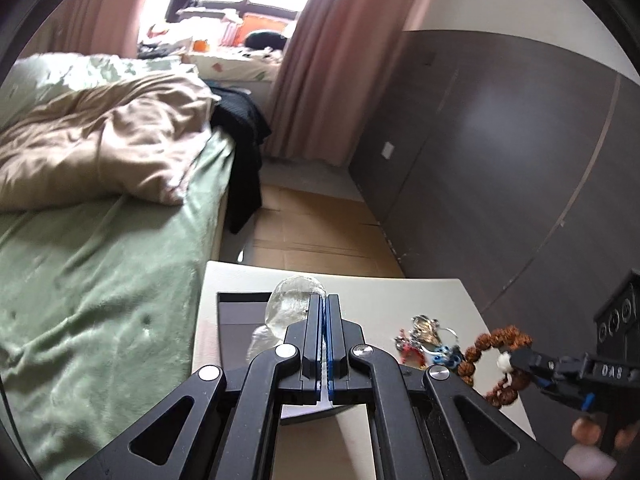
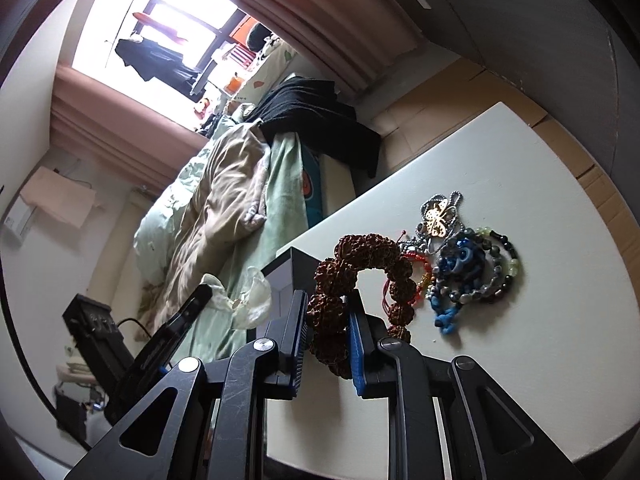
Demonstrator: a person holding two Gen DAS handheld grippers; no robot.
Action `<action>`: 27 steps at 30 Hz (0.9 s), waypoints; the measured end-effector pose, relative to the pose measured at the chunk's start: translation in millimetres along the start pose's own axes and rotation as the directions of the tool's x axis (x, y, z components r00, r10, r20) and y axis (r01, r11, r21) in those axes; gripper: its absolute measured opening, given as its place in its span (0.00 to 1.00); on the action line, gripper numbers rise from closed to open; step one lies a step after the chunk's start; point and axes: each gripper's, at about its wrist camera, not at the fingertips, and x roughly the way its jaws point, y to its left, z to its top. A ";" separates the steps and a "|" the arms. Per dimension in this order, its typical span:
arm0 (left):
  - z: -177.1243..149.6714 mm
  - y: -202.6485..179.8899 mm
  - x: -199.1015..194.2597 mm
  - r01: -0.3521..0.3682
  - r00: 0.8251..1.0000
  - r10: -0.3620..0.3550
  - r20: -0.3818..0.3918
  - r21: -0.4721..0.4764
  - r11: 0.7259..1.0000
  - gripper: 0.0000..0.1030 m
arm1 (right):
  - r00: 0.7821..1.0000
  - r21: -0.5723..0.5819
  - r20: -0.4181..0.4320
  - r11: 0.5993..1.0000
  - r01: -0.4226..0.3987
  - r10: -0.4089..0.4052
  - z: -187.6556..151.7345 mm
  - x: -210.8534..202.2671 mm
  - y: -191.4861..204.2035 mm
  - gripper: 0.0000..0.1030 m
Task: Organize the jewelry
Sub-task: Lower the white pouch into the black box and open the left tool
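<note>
A bedroom, with a white surface [image 2: 500,200] standing beside a bed [image 1: 100,260] under a green sheet. On the surface sits an open dark box [image 1: 236,320] at the end nearest the bed, and well apart from it, toward the other end, lies a small heap of jewelry [image 2: 460,256]: bead bracelets, a blue cord piece and a metal flower pendant.

The right gripper [image 2: 328,320] is closer to that heap. Its fingers [image 2: 358,340] are closed on a bracelet of large brown knobbly beads [image 2: 360,276], which hangs as an upright loop above the surface, between heap and box. The box lies to the left of the loop in the right wrist view.

The left gripper [image 1: 324,320] has its 2 fingers pressed fully together, pinching a clear crumpled plastic bag [image 1: 290,304] directly over the box.
</note>
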 end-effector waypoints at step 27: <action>17.1 63.2 -38.7 -0.083 0.994 0.094 0.051 -0.196 0.977 1.00 | 0.992 -0.216 -0.114 0.973 -0.084 0.061 8.8 73.1 96.2 0.22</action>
